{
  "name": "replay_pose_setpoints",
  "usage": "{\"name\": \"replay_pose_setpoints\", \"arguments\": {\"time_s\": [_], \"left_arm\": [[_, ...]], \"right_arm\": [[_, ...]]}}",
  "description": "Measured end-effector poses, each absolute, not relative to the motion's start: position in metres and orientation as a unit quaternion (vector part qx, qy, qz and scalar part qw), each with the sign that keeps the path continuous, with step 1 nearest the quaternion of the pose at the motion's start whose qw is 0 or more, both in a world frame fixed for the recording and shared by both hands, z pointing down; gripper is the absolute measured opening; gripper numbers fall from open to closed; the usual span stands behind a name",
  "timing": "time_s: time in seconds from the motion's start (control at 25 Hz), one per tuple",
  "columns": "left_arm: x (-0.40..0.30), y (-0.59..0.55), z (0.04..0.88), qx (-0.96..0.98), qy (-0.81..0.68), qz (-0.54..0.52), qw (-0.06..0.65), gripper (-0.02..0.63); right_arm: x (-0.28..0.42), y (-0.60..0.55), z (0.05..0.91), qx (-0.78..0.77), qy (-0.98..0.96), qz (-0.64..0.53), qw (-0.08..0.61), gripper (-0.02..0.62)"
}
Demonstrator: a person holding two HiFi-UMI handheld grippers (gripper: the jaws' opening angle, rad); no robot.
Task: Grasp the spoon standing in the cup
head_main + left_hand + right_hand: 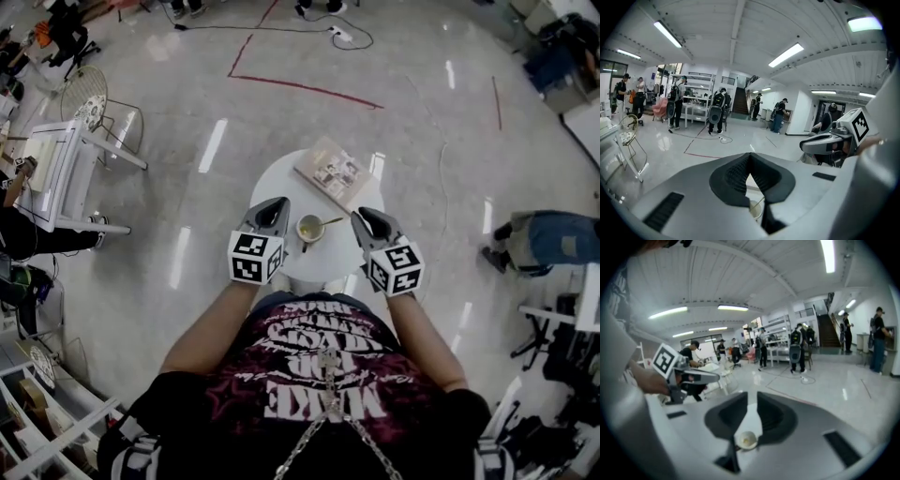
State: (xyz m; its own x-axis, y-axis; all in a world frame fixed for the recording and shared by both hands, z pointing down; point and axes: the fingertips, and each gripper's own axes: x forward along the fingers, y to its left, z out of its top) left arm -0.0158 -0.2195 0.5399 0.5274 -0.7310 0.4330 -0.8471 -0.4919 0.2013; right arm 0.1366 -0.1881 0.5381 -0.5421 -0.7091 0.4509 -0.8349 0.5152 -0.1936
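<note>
— White round tabletop (272, 183) in the head view; what sits on it?

— A cup (310, 228) near the middle, a little toward the near edge, with the spoon (326, 224) standing in it. A book (336, 173) lies at the far right edge.

— And the two gripper views?

— The book shows only from the head. Each gripper view looks along its own jaws and finds the cup low between them. The left gripper view has the cup (756, 209) with a thin spoon (760, 201) rising from it. The right gripper view has the cup (746, 439), but I cannot make the spoon out there.

— How are the arms held?

— Both bare forearms reach forward from the torso. The left claw (274, 202) hangs over the near left edge and the right claw (362, 215) over the near right edge. Both point toward the far edge and slightly inward. The cup stands between them, touching neither.

— The jaws?

— The left claw (749, 157) has its tips pressed together with nothing in them. The right claw (752, 401) keeps a narrow gap and is empty.

— Which way does the spoon point?

— Its bowl is down in the cup. The handle leans out over the rim toward the right edge and slightly far, toward the right claw. Its long axis runs roughly left to right across the tabletop.
</note>
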Motion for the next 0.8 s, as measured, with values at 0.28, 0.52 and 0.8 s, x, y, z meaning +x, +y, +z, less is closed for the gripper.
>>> {"name": "replay_pose_setpoints", "arguments": {"time_s": [0.28,0.52,0.8], "left_arm": [[0.014,-0.228,0.467,0.87,-0.479,0.087,0.081,0.025],[0.021,-0.224,0.423,0.865,-0.499,0.03,0.025,0.025],[0.032,-0.208,0.405,0.858,-0.513,0.013,-0.013,0.025]], "right_arm": [[0.138,-0.197,0.46,0.466,-0.876,0.078,0.099,0.049],[0.141,-0.195,0.415,0.462,-0.885,0.019,0.058,0.041],[0.142,-0.177,0.39,0.45,-0.889,-0.078,0.036,0.037]]}}
